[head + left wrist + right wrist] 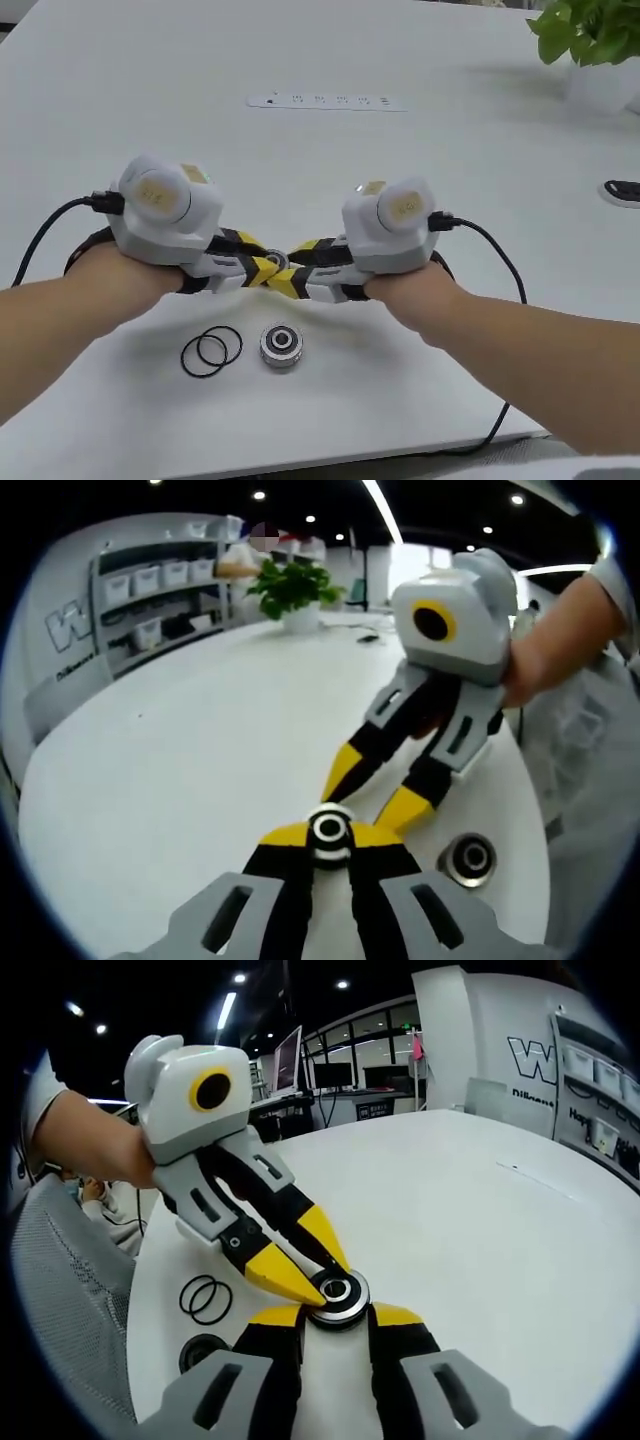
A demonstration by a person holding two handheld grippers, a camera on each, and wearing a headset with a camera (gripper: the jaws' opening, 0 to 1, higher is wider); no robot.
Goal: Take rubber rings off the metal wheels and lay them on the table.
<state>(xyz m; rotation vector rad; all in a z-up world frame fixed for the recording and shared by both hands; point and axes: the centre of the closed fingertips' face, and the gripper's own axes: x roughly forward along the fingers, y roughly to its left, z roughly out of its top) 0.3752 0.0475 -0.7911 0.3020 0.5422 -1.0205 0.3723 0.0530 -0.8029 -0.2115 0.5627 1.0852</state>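
two rings down, one wheel up in the jaws

head view: both my grippers meet above the table. the left gripper and the right gripper share one metal wheel, lifted clear of the surface. below them two rubber rings lie overlapping, with a second wheel just beside them. i judge those two rings done and the held wheel unfinished. a power strip and a plant sit well apart, so nothing blocks the drop spot.

left gripper view: my own jaws are pinched tight at the held wheel's edge. whether they have rubber or metal, i can't tell.

right gripper view: my jaws bracket the wheel on both sides and look clamped on it. the left jaws crowd in from the left and cover part of the rim.
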